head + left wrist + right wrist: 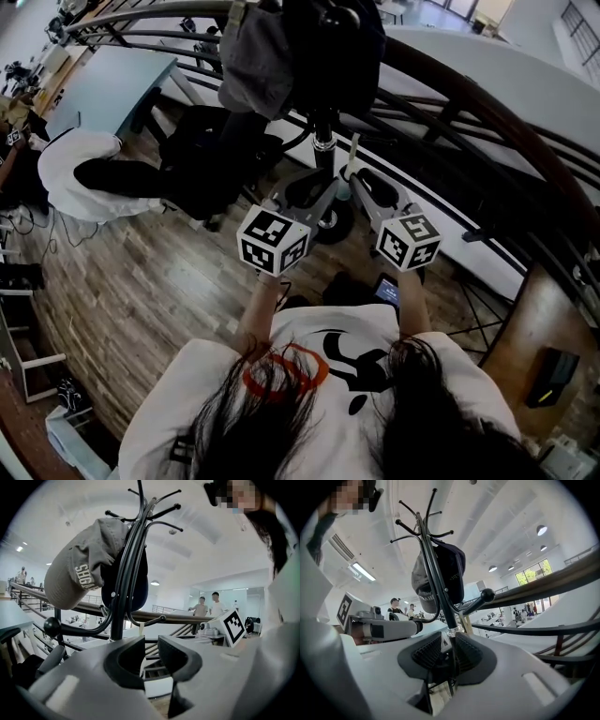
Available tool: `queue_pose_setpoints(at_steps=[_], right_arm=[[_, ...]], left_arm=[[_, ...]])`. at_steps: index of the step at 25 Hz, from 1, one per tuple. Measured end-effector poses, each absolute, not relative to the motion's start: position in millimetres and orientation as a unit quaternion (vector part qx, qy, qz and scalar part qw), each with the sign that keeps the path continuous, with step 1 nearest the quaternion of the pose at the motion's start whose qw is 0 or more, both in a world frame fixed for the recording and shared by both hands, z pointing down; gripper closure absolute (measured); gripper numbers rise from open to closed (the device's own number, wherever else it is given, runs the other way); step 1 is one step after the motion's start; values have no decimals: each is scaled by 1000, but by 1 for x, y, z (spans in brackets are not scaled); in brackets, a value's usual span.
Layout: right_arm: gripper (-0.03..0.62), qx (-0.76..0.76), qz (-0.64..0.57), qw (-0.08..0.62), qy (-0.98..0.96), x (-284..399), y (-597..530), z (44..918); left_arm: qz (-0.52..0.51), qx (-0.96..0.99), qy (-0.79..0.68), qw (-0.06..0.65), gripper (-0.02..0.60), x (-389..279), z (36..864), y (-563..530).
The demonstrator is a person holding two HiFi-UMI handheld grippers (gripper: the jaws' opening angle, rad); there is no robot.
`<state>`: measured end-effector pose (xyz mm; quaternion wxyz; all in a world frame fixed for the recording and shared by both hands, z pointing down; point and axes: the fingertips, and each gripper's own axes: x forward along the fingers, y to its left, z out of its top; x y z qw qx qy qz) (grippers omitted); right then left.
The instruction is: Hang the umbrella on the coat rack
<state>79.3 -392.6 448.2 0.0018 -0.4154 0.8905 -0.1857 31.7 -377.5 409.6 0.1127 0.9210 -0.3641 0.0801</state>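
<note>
The black coat rack (323, 127) stands right in front of me, its pole (123, 588) rising to curved hooks (436, 573). A grey cap (77, 569) and a dark blue item (138, 583) hang on its hooks. My left gripper (151, 656) is open just short of the pole, with nothing between its pads. My right gripper (451, 653) is at the pole's silver collar, its pads almost together on a thin dark strap with a small white tag (445, 644). Both grippers (314, 187) (370, 183) flank the pole at mid height. I cannot make out the umbrella's body.
A brown curved handrail (487, 112) with black rails runs behind the rack. A person in white (80, 173) sits at the left by a black chair (206, 159) and a grey table (103, 84). A pale narrow strip (352, 155) hangs beside the pole.
</note>
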Motion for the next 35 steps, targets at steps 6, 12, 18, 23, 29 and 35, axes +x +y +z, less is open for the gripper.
queue_pose_setpoints(at_steps=[6, 12, 18, 23, 29, 35], right_arm=[[491, -423, -172, 14, 889, 59, -353, 428], [525, -432, -159, 23, 887, 32, -310, 419], [548, -441, -155, 26, 884, 1, -262, 417], [562, -456, -157, 31, 875, -17, -219, 419], [572, -473, -162, 25, 866, -26, -174, 424], [572, -483, -161, 11, 861, -27, -145, 423]], left_arm=[[73, 929, -348, 105, 503, 14, 397, -340], [64, 936, -333, 98, 503, -16, 397, -298], [60, 944, -312, 93, 503, -44, 396, -252], [62, 951, -289, 89, 503, -63, 400, -211], [65, 954, -273, 104, 503, -77, 411, -171], [55, 958, -257, 114, 503, -75, 412, -142]])
